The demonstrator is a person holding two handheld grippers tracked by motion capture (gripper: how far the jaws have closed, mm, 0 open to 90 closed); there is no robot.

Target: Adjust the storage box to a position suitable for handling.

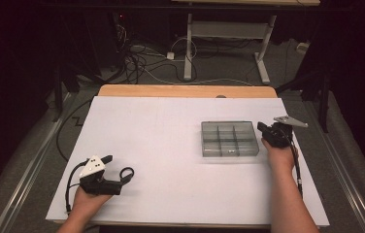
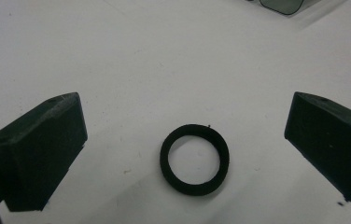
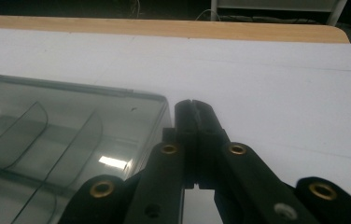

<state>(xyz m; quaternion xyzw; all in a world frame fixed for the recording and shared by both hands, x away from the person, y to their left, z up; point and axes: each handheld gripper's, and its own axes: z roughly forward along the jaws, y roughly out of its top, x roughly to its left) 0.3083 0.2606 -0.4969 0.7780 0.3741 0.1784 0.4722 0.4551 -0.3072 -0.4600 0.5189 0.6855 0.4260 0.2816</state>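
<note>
In the high view, your left gripper sits at the lower left of the frame on the white tabletop, with a black ring at its tip. Your right gripper is at the right of centre, just beside the right edge of the clear compartment box.

In the left gripper view, your fingers stand wide open at the two sides of the frame, and the ring lies flat on the tabletop between them, low in the middle, touching neither.

In the right gripper view, your fingers are pressed together at bottom centre, holding nothing, with the box at the left, its corner just beside them.
</note>
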